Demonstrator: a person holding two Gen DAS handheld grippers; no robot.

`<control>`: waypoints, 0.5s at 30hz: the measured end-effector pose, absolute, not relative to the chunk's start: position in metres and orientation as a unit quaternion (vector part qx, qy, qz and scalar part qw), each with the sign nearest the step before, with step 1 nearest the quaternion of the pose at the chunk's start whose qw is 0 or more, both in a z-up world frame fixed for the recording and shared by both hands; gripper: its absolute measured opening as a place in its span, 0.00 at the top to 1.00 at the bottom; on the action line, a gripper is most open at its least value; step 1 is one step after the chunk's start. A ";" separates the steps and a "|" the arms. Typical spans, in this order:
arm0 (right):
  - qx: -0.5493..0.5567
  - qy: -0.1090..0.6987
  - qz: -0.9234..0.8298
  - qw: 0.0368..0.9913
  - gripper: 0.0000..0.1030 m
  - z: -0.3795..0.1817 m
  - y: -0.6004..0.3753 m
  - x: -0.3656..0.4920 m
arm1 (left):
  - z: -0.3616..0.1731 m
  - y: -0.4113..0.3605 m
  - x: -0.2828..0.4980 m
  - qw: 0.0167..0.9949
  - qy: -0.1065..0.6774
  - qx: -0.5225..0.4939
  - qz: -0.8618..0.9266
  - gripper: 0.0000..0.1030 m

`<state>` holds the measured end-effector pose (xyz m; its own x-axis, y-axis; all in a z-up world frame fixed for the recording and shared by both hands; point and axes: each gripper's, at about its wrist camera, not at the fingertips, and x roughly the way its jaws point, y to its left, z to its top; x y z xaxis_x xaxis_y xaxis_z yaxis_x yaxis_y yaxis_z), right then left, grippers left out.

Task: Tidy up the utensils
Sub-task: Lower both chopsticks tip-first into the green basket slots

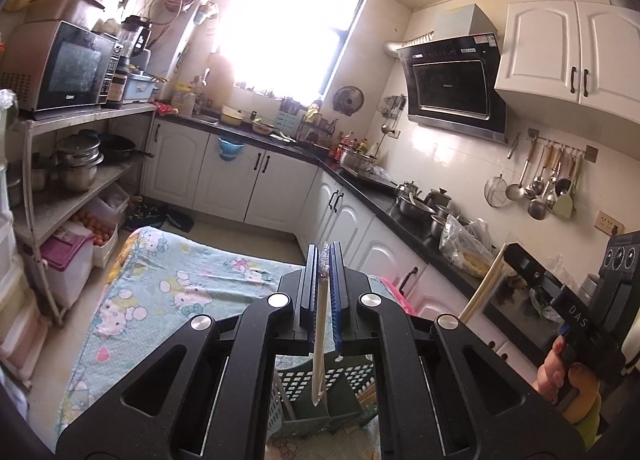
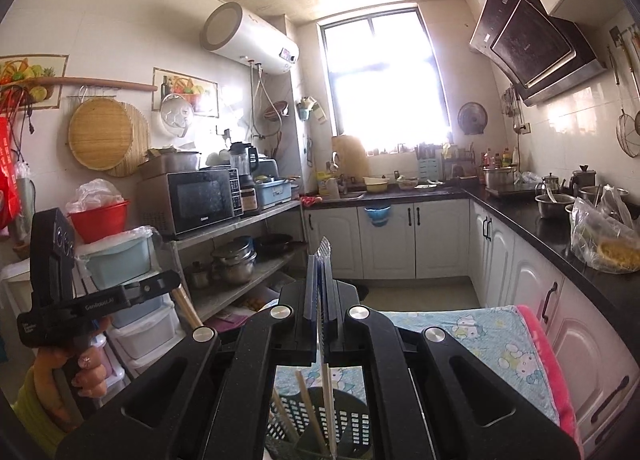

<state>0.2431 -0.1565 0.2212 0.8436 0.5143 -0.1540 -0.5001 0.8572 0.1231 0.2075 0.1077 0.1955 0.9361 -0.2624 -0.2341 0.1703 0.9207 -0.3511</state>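
Note:
My left gripper [image 1: 325, 260] is shut on a pair of pale chopsticks in a clear wrapper [image 1: 320, 340], which hangs down between the fingers. Under it stands a grey-green perforated utensil holder [image 1: 304, 384] on the table with the cartoon-cat cloth [image 1: 160, 292]. My right gripper [image 2: 320, 264] is likewise shut on wrapped chopsticks [image 2: 327, 388] that dangle into the holder [image 2: 352, 420], where other chopsticks [image 2: 308, 408] lean. Each view shows the other gripper off to the side, held up by a hand: the right one [image 1: 512, 254] and the left one [image 2: 172, 280].
A dark counter [image 1: 372, 196] with pots and a plastic bag runs along the right wall. A metal shelf [image 2: 240, 220] with a microwave and pans stands to the left, plastic drawers [image 2: 144, 336] beside it. A pink towel [image 2: 548, 356] lies on the table's right edge.

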 end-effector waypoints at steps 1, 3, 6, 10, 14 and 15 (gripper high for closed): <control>0.040 0.091 0.263 0.960 0.98 0.220 -0.157 0.245 | 0.194 0.107 0.209 0.970 0.140 -0.164 -0.111 0.97; 0.044 0.092 0.259 0.960 0.98 0.214 -0.159 0.251 | 0.190 0.107 0.212 0.969 0.144 -0.166 -0.112 0.97; 0.048 0.095 0.255 0.961 0.98 0.204 -0.161 0.259 | 0.183 0.105 0.219 0.968 0.151 -0.167 -0.111 0.97; 0.057 0.101 0.248 0.962 0.98 0.192 -0.164 0.268 | 0.174 0.103 0.225 0.968 0.155 -0.167 -0.107 0.97; 0.061 0.102 0.238 0.964 0.98 0.179 -0.165 0.276 | 0.164 0.099 0.234 0.966 0.166 -0.166 -0.108 0.97; 0.062 0.103 0.236 0.964 0.98 0.176 -0.165 0.278 | 0.162 0.097 0.236 0.966 0.169 -0.164 -0.108 0.97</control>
<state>0.2779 -0.1653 0.1756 0.8678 0.4671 -0.1696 -0.4418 0.8814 0.1673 0.2355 0.0973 0.1621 0.9198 -0.2644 -0.2900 0.1537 0.9227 -0.3536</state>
